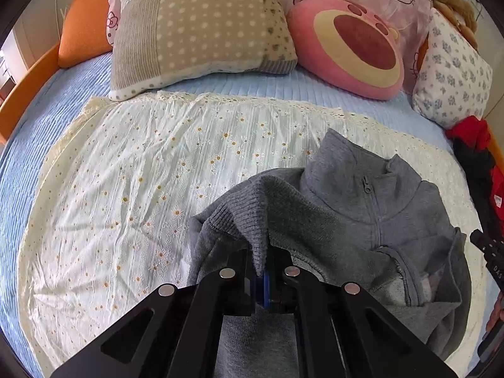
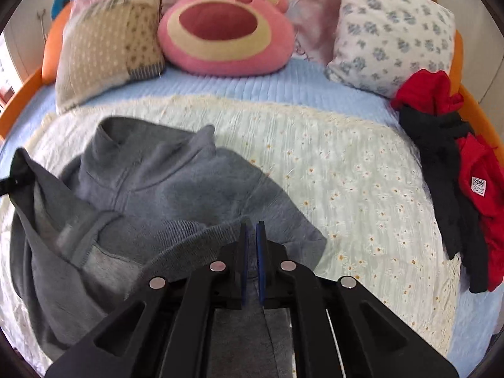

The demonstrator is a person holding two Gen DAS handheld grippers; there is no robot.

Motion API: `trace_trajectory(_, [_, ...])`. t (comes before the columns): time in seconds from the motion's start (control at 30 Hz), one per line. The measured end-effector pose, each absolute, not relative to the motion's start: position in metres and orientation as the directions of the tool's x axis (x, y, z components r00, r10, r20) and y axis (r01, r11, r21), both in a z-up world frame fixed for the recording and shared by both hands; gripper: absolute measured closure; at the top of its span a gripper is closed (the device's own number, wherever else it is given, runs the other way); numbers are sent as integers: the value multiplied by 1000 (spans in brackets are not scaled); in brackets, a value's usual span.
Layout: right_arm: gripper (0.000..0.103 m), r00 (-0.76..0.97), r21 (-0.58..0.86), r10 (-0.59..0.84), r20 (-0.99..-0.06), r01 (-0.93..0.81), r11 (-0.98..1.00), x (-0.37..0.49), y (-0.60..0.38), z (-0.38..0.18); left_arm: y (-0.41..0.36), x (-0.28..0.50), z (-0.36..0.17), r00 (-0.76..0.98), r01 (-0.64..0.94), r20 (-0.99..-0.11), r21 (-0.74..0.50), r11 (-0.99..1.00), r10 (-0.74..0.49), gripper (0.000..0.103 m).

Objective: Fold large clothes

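Observation:
A grey zip-neck sweatshirt (image 1: 362, 208) lies on the floral bedspread (image 1: 141, 163), collar toward the pillows. My left gripper (image 1: 263, 271) is shut on the sweatshirt's ribbed hem, which is lifted and folded up over the body. In the right wrist view the sweatshirt (image 2: 176, 186) fills the left half. My right gripper (image 2: 252, 239) is shut on the ribbed hem at the garment's right side, with only a thin slit between its blue pads. The left gripper's tip shows at the far left edge (image 2: 9, 186), holding a raised corner of grey cloth.
A patchwork pillow (image 1: 198, 28), a pink bear cushion (image 1: 349, 47) and a blue-flowered pillow (image 1: 453, 72) line the head of the bed. A red and black pile of clothes (image 2: 456, 173) lies at the bed's right edge. An orange bed rail (image 2: 478, 110) runs around.

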State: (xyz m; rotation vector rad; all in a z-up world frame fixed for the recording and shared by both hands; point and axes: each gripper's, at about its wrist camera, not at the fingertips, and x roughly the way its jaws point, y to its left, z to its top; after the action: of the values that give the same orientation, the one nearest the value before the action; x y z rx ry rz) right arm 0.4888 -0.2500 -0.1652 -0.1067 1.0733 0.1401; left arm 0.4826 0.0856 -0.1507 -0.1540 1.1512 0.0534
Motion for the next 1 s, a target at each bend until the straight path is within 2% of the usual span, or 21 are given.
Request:
trace_trajectory(0.2, [96,418,-35,49,-907,-191,981,496,-245,-187,82,484,-159,405,-100,-914,-72,992,-25,95])
trace_trajectory(0.23, [67,425,-31,53,-904,-187,982,496,-246,-188,83,485,-160,404,-103,-915,-76,992,-28,95])
trace_trajectory(0.27, [46,430,-34,48,-902,-180,983,496,-247,-188,84,486,-160,402,-103,-915,-76,992,-29,95])
trace_trajectory(0.3, [20,441,-33,51,-896,-180,983,495,-247,-188,83,486,-161,401,-101,-916,-73,992,-26,95])
trace_trajectory(0.43, [21,466,-41,57,-883,-199,979,493,-239,-187,81,484,-164,402,-92,-916,-55,994,-13,95])
trace_trajectory(0.6, [23,418,-14,85,-904,-228,973,500,-228,-196,83,484,-166,398,-95,-917,-56,994,-14,95])
trace_trajectory(0.77, [42,382,7,99,-919,-237,972,499,-220,-210,83,485,-166,397,-95,-918,-58,994,-16,95])
trace_trajectory(0.9, [66,380,19,107,-919,-228,973,497,-223,-218,82,485,-166,397,-94,-918,-48,994,-7,95])
trace_trajectory(0.93, [75,386,23,110,-916,-222,975,496,-225,-218,81,486,-166,398,-93,-917,-47,995,-6,95])
trace_trajectory(1.0, [85,399,30,118,-909,-220,975,495,-229,-217,81,486,-165,398,-95,-917,-48,994,-6,95])
